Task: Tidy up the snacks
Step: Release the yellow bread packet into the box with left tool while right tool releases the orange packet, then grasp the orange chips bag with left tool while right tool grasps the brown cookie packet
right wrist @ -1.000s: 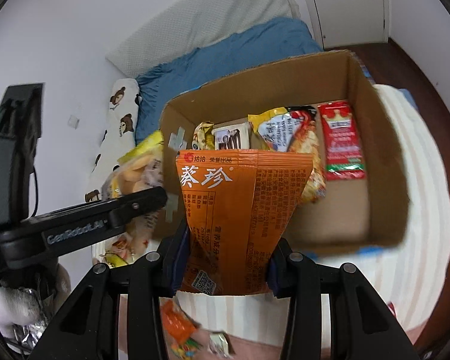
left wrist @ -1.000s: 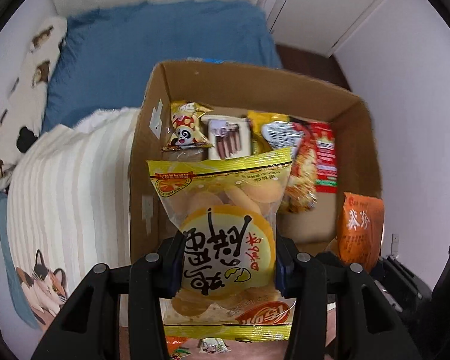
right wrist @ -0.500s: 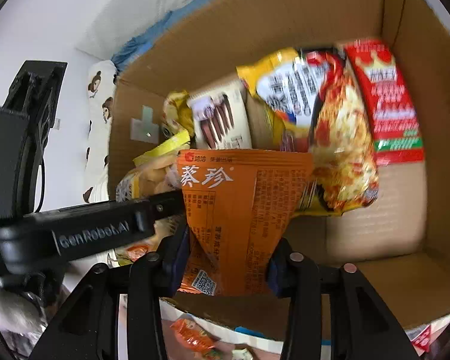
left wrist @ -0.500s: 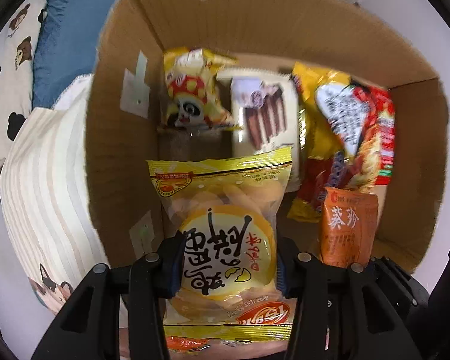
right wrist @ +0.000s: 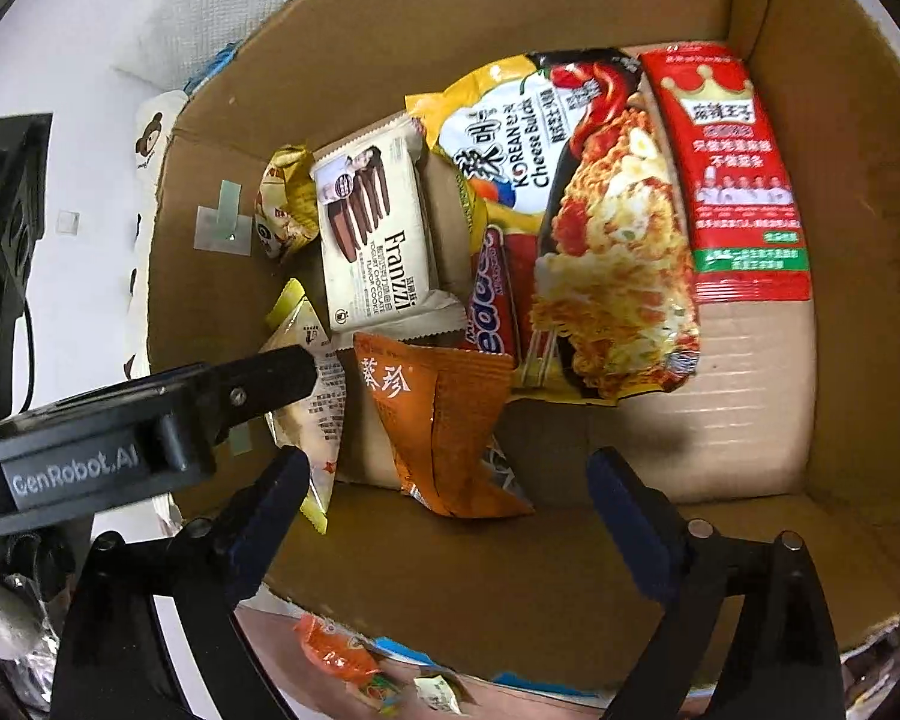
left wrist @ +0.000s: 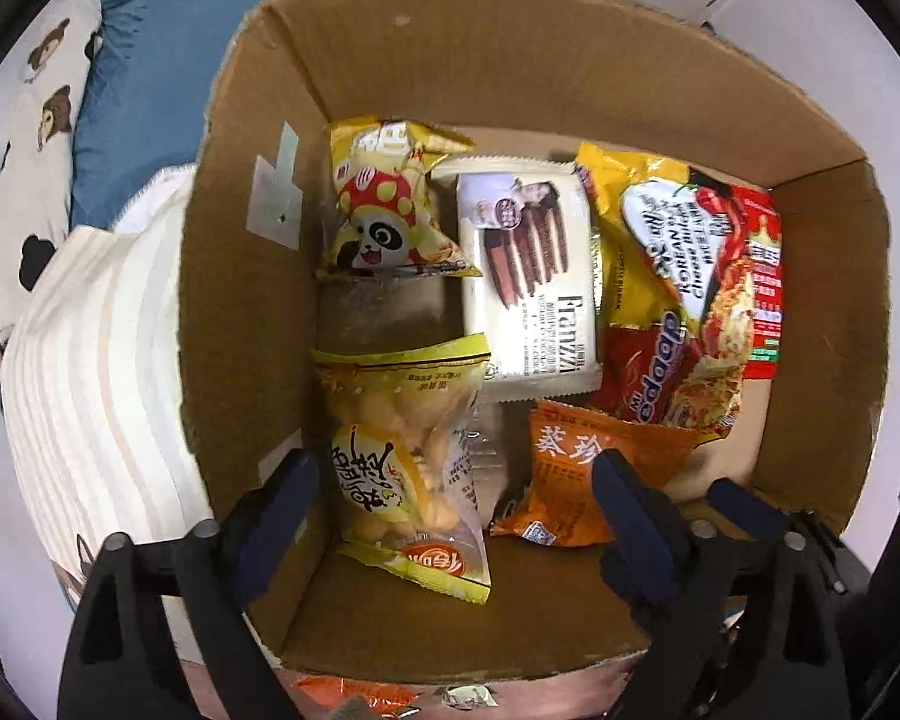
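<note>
Left gripper jaws spread wide, released, yellow snack bag now lying free in cardboard box, right gripper jaws likewise open, orange packet dropped beside it, both previously clamped.

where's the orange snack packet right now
The crinkled orange foil snack packet lies inside the brown cardboard box, near its front wall, right of the clear yellow-edged bag of puffed snacks and just in front of the white Franzzi cookie pack.
</note>
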Motion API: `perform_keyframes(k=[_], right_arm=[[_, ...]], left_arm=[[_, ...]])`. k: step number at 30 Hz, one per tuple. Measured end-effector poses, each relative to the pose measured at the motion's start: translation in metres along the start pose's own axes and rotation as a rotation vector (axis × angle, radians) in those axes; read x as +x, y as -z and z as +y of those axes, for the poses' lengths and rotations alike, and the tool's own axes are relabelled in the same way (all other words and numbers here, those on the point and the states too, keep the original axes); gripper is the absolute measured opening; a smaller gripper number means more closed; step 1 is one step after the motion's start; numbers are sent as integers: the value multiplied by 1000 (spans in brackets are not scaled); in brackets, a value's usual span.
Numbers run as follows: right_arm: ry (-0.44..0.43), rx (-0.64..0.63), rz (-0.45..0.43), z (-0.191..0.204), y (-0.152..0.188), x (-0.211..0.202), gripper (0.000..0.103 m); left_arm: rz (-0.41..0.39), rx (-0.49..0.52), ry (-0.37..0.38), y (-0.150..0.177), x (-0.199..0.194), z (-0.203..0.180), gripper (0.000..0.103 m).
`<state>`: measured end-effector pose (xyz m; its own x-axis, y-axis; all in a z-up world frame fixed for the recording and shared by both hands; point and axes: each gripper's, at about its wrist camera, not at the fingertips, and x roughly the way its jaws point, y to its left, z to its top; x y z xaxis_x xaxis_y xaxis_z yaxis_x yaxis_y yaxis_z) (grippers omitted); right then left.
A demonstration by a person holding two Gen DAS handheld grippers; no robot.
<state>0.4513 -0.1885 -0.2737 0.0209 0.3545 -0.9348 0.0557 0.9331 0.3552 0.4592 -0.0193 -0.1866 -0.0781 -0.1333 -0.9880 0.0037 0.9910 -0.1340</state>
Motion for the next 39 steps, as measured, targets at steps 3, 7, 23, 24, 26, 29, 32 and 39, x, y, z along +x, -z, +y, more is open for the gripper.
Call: perform_keyframes(k=[3,7,23,24,26,29,32,39], right_arm=[[65,-39,-45,-2,5,-15,97],[136,-84,-126,0,18,-44,97],[222,-163,-406,7,100,-122,97],[221,-165,-422,7,106,-127,97],[215,-170,-450,8,117,-138,97],[201,-170,-475,9,130,-148,97],[171,-159,-475,6,150,-159,97],[88,-102,-338,-23,203,-136,97]], left_arm=[[-37,-13,19,10,-10,1,94],[-137,-29,23,31,-29,2,94],[-512,-39,-32,140,-90,-5,94],[-530,-39,-30,146,-94,-6,94],[-558,-40,-35,157,-102,-7,94],[-596,-41,-33,176,-113,-10,94],[-610,-41,-28,192,-118,-11,94],[-584,-94,-41,249,-105,9,94]])
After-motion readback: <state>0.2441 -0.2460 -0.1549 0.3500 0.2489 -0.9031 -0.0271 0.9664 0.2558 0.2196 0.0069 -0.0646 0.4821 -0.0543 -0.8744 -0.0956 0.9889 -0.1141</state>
